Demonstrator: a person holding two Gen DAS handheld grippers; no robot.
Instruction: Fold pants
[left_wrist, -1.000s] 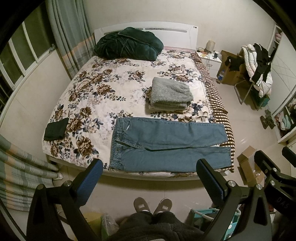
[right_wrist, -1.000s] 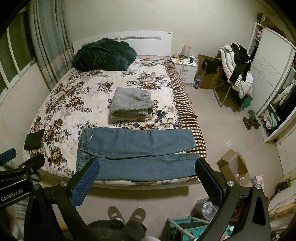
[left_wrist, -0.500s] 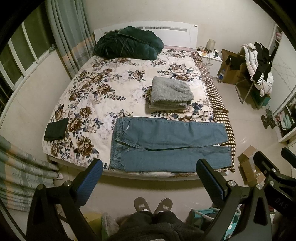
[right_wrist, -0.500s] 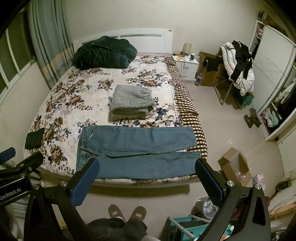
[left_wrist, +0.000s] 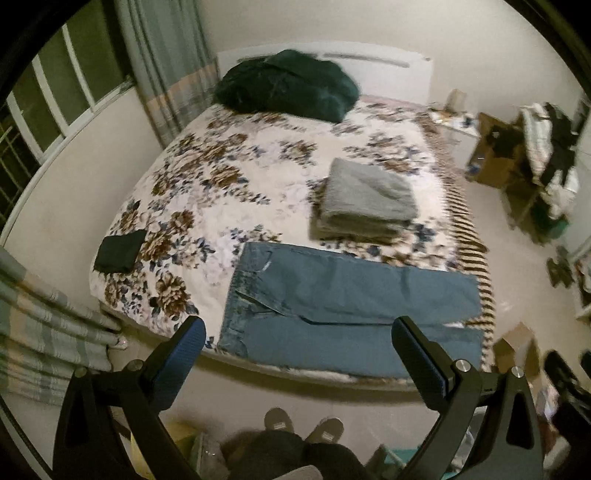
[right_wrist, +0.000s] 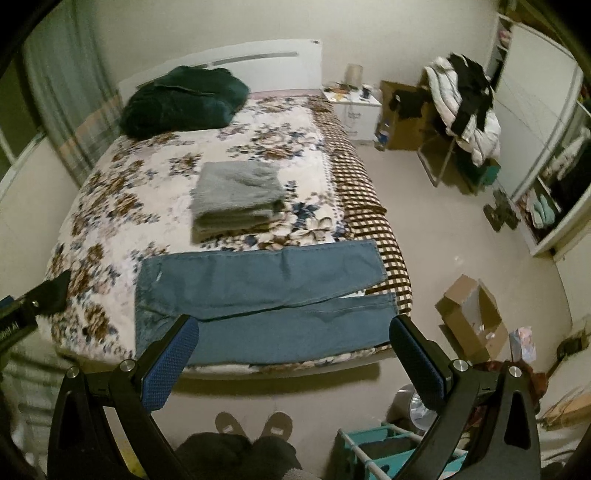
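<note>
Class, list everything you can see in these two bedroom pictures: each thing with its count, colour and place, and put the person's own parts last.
jeans: one, blue, flat along the bed's near edge
folded towels: one stack, grey, mid-bed behind the jeans
bedspread: one, white with brown and blue flowers, covering the bed
quilt: one, dark green, bundled at the headboard
folded cloth: one, black, near the bed's left edge
nightstand: one, white, right of the headboard
cardboard box: one, brown, open on the floor
slippers: two, grey, on the person's feet
left gripper: one, black with blue pads, open
right gripper: one, black with blue pads, open
</note>
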